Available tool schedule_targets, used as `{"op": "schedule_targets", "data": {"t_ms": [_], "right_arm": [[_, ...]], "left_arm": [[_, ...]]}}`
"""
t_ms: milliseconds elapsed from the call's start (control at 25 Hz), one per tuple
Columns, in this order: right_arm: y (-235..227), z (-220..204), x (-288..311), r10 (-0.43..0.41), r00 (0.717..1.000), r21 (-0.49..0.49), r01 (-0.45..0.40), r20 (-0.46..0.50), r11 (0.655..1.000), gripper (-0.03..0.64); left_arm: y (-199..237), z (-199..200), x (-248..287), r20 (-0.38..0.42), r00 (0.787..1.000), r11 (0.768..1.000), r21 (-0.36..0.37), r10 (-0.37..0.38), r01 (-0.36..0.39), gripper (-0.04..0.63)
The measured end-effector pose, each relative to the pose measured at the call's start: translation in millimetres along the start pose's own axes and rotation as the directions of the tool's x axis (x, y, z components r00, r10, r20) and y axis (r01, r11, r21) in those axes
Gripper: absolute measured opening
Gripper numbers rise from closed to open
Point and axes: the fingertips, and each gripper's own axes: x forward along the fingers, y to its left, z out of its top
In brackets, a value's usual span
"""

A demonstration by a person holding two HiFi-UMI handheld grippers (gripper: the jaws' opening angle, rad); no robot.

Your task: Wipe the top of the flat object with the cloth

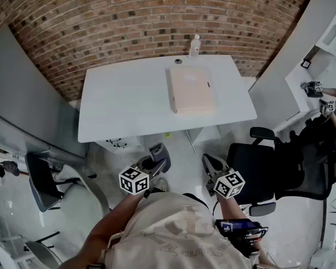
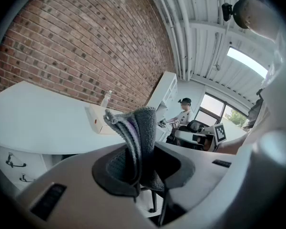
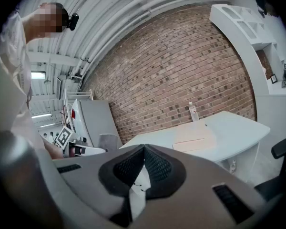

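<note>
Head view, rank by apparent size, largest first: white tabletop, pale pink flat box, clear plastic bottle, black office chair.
1. white tabletop
2. black office chair, seat plus backrest; it stands close to the person, so nearness may inflate it
3. pale pink flat box
4. clear plastic bottle, by far the smallest

- The person wears a pale beige short-sleeved shirt (image 1: 179,234) with a faint lighter print across it.
- At the shirt's right edge sits a small dark device (image 1: 238,227) with a bluish face.
- The left gripper (image 1: 157,151), just above the shirt in the head view, has a light grey shell, black mesh-textured pads (image 2: 112,168) and a marker cube (image 1: 134,181) with black-and-white squares.
- The right gripper (image 1: 210,161) matches it, with its own marker cube (image 1: 228,184).
- A dark camera (image 3: 72,20) rides on the head.
</note>
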Motion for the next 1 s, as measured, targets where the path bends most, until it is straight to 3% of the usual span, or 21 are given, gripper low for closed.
{"op": "schedule_targets", "data": {"t_ms": [400, 1000], "right_arm": [[1.5, 3.4, 16.5, -0.012, 1.000, -0.009, 0.012, 0.001, 1.000, 0.021], [-19.6, 10.6, 38.1, -0.159, 0.987, 0.041, 0.158, 0.027, 0.987, 0.021]], "left_arm": [[14.8, 8.7, 6.3, -0.010, 1.000, 1.000, 0.003, -0.024, 0.024, 0.110], [48.8, 26.0, 19.5, -0.067, 0.992, 0.995, 0.011, -0.103, 0.104, 0.110]]}}
